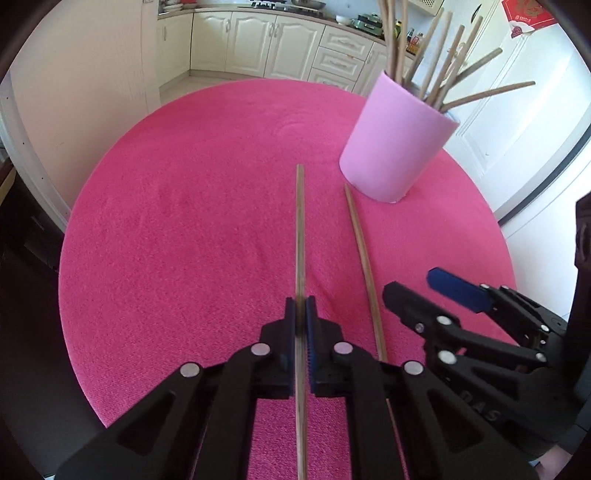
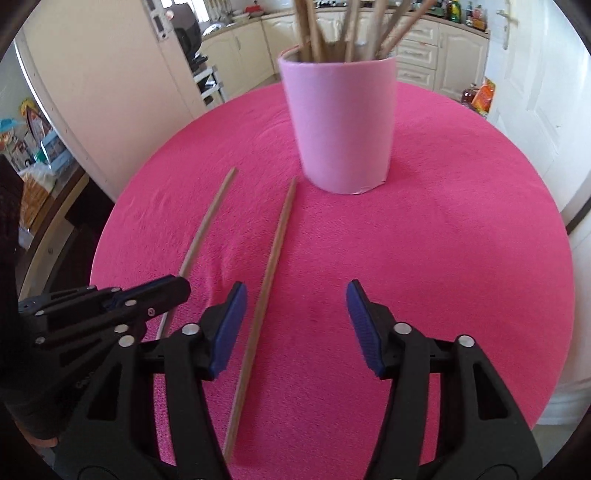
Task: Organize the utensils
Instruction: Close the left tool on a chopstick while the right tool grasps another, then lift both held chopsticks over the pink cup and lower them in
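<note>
Left gripper (image 1: 300,314) pinched tight on one chopstick (image 1: 300,236), which runs straight ahead between the blue pads (image 1: 312,332). Right gripper (image 2: 295,314) spread wide; second chopstick (image 2: 269,266) lies on the pink cloth (image 2: 461,258) just inside its left finger, untouched. Pink holder (image 2: 340,125) stands upright beyond both tips, packed with chopsticks (image 2: 314,26).

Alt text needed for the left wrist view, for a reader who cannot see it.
The left tool is shut on a chopstick above a pink table. A second chopstick lies beside it, the open right tool nearby, and a pink holder of chopsticks stands beyond.
</note>
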Demonstrator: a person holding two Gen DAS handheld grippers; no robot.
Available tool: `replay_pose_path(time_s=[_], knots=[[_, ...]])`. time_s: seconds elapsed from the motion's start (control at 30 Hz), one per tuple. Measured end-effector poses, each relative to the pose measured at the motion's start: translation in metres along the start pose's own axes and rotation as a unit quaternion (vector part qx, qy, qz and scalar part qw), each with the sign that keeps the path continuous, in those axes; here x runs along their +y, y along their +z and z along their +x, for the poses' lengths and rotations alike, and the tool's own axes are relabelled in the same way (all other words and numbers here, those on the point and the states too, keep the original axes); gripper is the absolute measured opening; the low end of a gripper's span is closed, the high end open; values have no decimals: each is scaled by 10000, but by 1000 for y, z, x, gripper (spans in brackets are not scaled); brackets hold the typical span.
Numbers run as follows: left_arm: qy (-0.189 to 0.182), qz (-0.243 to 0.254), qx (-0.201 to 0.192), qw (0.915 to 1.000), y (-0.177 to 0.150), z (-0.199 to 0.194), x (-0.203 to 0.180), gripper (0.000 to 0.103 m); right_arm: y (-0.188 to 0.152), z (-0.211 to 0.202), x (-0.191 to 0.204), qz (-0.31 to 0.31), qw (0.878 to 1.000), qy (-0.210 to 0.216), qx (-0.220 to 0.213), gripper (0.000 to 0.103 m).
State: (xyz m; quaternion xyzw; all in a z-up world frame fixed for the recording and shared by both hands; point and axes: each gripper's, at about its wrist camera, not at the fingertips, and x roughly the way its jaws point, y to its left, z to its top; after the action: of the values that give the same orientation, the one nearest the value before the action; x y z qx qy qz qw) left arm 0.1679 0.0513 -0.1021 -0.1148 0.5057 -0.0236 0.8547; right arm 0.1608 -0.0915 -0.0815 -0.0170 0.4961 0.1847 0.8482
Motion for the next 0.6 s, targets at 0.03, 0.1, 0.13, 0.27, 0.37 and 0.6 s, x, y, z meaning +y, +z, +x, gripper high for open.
replay_pose_path(time_s=[0.03,0.1,0.13,0.27,0.37,0.6], knots=[[-17,-46,-19,10000,1,-1,4,6,3,4,3,-30,9999,13,106,37],[-47,-130,-45,9999,2,-1,10,6,6,10,9,-115,9995,-29,287,34],[-63,-162,-56,9998,2,-2,12,6,7,12,11,-158,9993,-54,343,34],[-91,-215,-92,9997,3,-3,15,6,9,19,16,-211,9986,-86,485,28],[-143,-211,-111,9996,4,-4,17,6,10,22,18,-299,9981,-223,481,16],[-198,-176,-257,9993,3,-9,13,6,3,12,5,-207,9992,156,314,6]])
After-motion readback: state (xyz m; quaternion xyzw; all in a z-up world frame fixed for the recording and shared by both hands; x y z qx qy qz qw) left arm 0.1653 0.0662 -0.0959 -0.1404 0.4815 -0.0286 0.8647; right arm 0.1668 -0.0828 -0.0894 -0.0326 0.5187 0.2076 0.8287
